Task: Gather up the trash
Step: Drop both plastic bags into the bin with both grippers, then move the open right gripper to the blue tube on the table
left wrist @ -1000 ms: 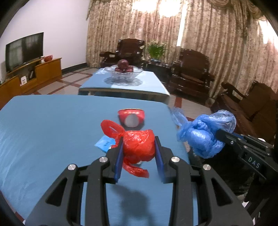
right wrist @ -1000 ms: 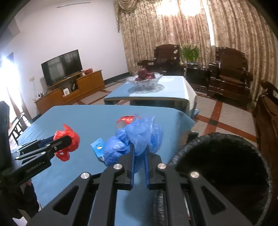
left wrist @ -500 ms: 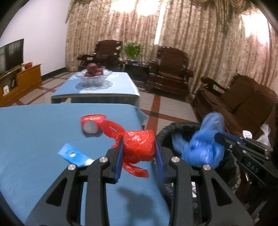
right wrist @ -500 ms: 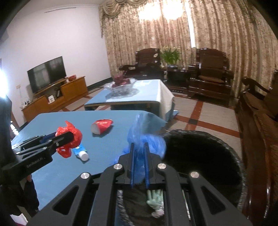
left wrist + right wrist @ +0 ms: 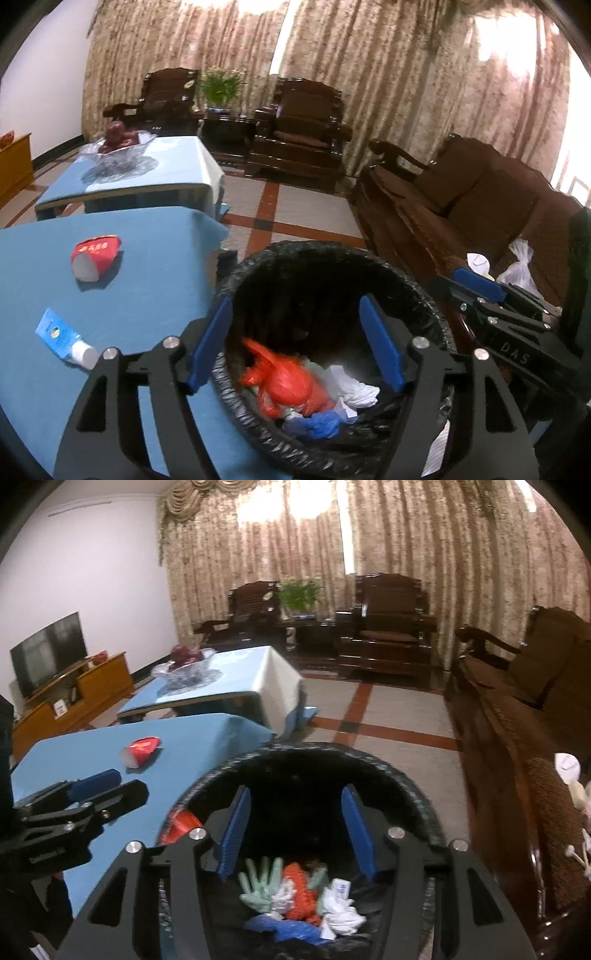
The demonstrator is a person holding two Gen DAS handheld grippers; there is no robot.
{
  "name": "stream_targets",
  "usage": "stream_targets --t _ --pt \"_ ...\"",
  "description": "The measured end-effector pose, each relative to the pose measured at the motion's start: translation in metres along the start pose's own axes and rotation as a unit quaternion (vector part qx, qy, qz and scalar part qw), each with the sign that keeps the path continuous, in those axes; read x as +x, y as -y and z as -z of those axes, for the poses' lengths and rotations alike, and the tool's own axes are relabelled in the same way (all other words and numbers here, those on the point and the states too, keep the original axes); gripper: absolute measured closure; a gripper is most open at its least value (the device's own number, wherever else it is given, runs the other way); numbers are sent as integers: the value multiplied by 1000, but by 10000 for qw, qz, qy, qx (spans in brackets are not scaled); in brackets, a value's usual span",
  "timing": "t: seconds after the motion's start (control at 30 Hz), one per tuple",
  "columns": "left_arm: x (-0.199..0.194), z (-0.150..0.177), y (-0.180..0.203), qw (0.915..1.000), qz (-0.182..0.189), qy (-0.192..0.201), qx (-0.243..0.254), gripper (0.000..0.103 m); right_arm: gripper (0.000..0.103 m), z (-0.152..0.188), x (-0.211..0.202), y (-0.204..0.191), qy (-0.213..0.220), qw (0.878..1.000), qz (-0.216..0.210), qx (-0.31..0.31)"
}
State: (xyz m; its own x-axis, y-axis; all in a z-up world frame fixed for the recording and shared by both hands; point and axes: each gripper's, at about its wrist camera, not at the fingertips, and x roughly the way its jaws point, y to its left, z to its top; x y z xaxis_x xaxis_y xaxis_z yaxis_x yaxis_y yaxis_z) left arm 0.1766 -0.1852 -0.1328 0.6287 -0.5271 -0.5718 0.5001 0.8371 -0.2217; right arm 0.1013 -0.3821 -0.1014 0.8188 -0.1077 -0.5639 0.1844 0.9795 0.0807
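Observation:
A black-lined trash bin (image 5: 413,291) (image 5: 410,786) stands at the right edge of the blue table (image 5: 155,266). My left gripper (image 5: 295,343) is open and empty above the bin. The red plastic bag (image 5: 288,384) lies inside the bin, beside the blue bag (image 5: 317,424) and white paper. My right gripper (image 5: 297,834) is open and empty above the bin too. In the right wrist view the blue bag (image 5: 291,928), a green glove (image 5: 258,886) and white scraps lie at the bottom. A red paper cup (image 5: 94,254) (image 5: 142,749) and a blue tube (image 5: 62,338) lie on the table.
A second blue table with a glass fruit bowl (image 5: 118,147) stands beyond. Dark wooden armchairs (image 5: 299,136) and a sofa (image 5: 480,206) line the right and back. A TV (image 5: 46,653) on a wooden cabinet is at the far left.
Both grippers moved right over the bin and opened. The red bag dropped from the left gripper and the blue bag from the right gripper into the bin.

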Motion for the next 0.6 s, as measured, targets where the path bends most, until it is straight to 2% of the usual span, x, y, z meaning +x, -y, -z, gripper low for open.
stream_targets --t 0.03,0.1,0.13,0.2,0.37,0.43,0.6 --pt "2 -1 4 10000 22 -2 24 30 37 1 -1 4 6 10000 98 18" --pt "4 -2 8 10000 51 14 58 28 29 3 -1 10 23 9998 174 64" --pt "4 -2 10 9999 42 43 80 26 18 5 -1 13 21 9997 237 110" --pt "-1 -1 6 9999 -18 101 91 24 13 6 -2 15 50 9994 321 151" --pt "-18 -5 -16 9993 -288 231 -12 23 9 5 -1 7 116 9994 318 12" --pt "-29 -3 -30 9981 -511 330 -12 21 6 4 -3 -3 195 9993 297 -107" --pt "-59 3 -65 9934 -1024 498 -141 20 6 1 -3 -31 287 9991 51 -318"
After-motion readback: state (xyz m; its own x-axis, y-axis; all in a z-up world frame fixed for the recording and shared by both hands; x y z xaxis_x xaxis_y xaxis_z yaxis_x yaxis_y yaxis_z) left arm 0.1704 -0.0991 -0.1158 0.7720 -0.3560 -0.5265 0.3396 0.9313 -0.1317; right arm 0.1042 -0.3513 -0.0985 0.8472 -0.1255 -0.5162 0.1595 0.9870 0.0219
